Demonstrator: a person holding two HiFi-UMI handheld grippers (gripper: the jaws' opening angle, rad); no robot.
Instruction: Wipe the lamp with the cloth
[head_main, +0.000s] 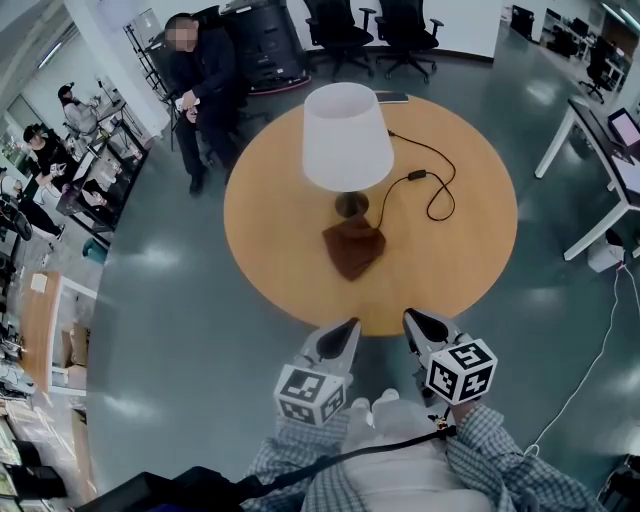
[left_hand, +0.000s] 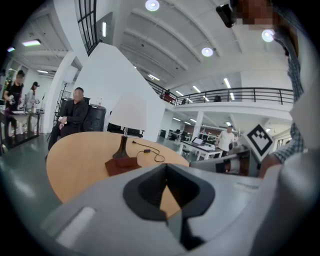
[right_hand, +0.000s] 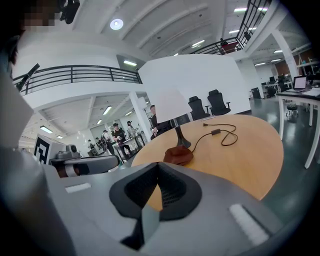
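My left hand-held gripper (head_main: 343, 332) and right hand-held gripper (head_main: 420, 322) hover just short of the worktop's (head_main: 270, 230) near edge. Both are pressed together on nothing, and their cubes carry black-and-white square markers. Mid-worktop, the brown cloth (head_main: 353, 247) lies crumpled at the foot of the lamp (head_main: 346, 137). The white shade mostly hides that foot. A black cable (head_main: 432, 190) loops off to the right.

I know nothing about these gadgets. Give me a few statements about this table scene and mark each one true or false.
1. The cloth lies on the table by the lamp's foot. True.
2. The left claw grips the cloth. False: it is shut on nothing, at the table's near edge.
3. The lamp has a white shade. True.
4. The right claw gapes wide open. False: it is shut and empty.
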